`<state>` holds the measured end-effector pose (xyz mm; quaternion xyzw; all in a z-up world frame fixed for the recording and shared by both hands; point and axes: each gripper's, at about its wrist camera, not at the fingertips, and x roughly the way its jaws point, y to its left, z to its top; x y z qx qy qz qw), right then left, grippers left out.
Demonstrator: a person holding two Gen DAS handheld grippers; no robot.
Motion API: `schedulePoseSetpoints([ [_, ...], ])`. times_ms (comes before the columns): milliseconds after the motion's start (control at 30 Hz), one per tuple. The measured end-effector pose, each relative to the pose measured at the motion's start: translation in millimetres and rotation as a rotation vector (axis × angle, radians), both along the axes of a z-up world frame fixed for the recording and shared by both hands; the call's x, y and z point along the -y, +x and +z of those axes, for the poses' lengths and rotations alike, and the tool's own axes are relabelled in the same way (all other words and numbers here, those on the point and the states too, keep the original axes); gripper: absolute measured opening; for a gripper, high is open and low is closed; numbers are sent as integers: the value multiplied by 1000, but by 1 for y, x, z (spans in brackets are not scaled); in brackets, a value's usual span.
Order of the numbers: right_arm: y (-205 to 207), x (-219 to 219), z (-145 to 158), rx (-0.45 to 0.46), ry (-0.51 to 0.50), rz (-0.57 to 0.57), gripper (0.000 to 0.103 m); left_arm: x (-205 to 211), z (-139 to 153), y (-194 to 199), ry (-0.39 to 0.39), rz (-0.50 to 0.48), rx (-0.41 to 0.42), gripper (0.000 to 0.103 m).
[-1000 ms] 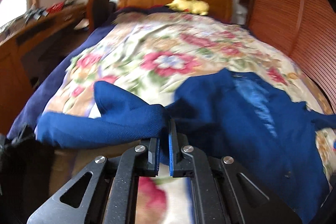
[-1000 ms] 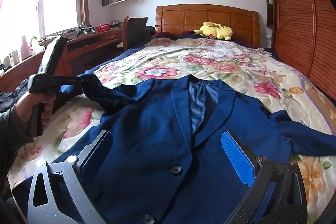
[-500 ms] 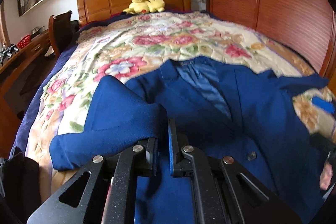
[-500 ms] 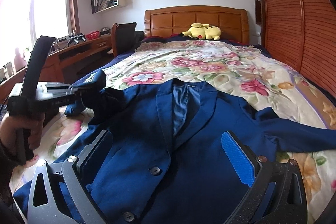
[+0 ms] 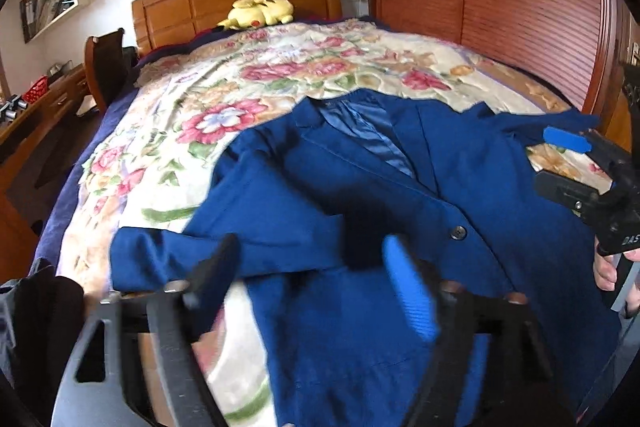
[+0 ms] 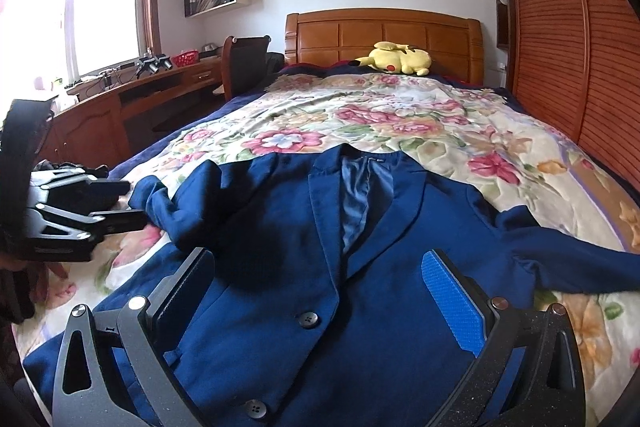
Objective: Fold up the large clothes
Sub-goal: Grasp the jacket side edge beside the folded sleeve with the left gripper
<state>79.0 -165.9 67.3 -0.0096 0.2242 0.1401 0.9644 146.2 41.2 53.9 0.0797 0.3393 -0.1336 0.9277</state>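
On the floral bedspread [image 6: 420, 131] my blue blazer [image 6: 304, 259] lies front-up, collar toward the headboard [image 6: 384, 35], long axis running head to foot. Sleeve-fold step: left sleeve [image 5: 248, 219] now draped inward over the chest. My left gripper [image 5: 312, 279] jaws are opening, nothing between them; right gripper [image 6: 320, 299] hangs wide apart over the buttons, empty. Next I'd say grab the outstretched right sleeve [image 6: 568, 259], fold it in

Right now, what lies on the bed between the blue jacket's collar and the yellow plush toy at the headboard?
Only bare floral bedspread. The right wrist view shows nothing resting on it between the navy blue suit jacket and the yellow plush toy.
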Motion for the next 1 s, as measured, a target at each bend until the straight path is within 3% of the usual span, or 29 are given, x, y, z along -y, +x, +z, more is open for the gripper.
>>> schedulePoseSetpoints([
  [400,2,-9,-5,-17,-42,31,103,-68,-48,51,-1,220,-92,79],
  [500,4,-13,-8,-28,-55,41,103,-84,-56,66,-55,270,-114,79],
  [667,7,-21,-11,-43,-75,53,103,-104,-56,93,-213,329,-132,79],
  [1000,7,-30,-14,-68,-109,96,103,-111,-83,122,-126,396,-225,79],
])
